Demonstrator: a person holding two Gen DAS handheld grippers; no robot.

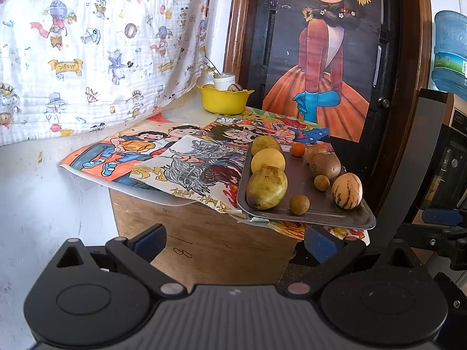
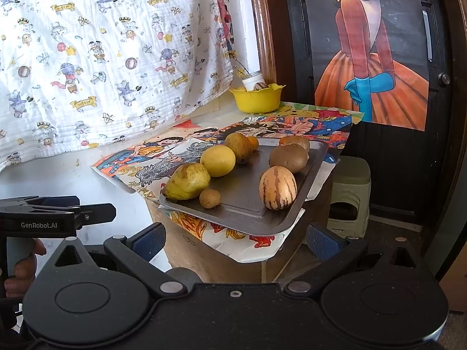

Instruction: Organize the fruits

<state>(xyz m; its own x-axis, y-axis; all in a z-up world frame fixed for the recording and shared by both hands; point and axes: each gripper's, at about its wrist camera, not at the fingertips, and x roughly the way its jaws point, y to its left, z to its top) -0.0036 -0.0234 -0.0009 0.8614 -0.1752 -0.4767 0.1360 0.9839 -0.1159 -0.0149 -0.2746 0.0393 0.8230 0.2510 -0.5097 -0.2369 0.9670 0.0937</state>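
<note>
A dark metal tray (image 1: 329, 215) (image 2: 248, 213) rests on cartoon posters at the near corner of a wooden table. On it lie a green-yellow pear (image 1: 266, 187) (image 2: 186, 181), a yellow lemon (image 1: 268, 161) (image 2: 217, 160), another pear (image 1: 265, 144) (image 2: 239, 145), a small orange (image 1: 298, 149) (image 2: 253, 142), kiwis (image 1: 326, 165) (image 2: 288, 158), small brown longans (image 1: 299, 204) (image 2: 210, 198) and a striped pepino melon (image 1: 346, 191) (image 2: 277, 187). A yellow bowl (image 1: 224, 100) (image 2: 256, 99) stands at the table's back. My left gripper (image 1: 235, 240) is open, below and short of the tray. My right gripper (image 2: 235, 239) is open too, empty, just before the tray's front edge.
A patterned white cloth (image 1: 96, 49) hangs at the left. A dark door with a painted poster (image 1: 324, 58) stands behind the table. A green plastic stool (image 2: 348, 195) sits right of the table, a water bottle (image 1: 451, 52) at far right. A hand (image 2: 20, 265) holds the left gripper's handle.
</note>
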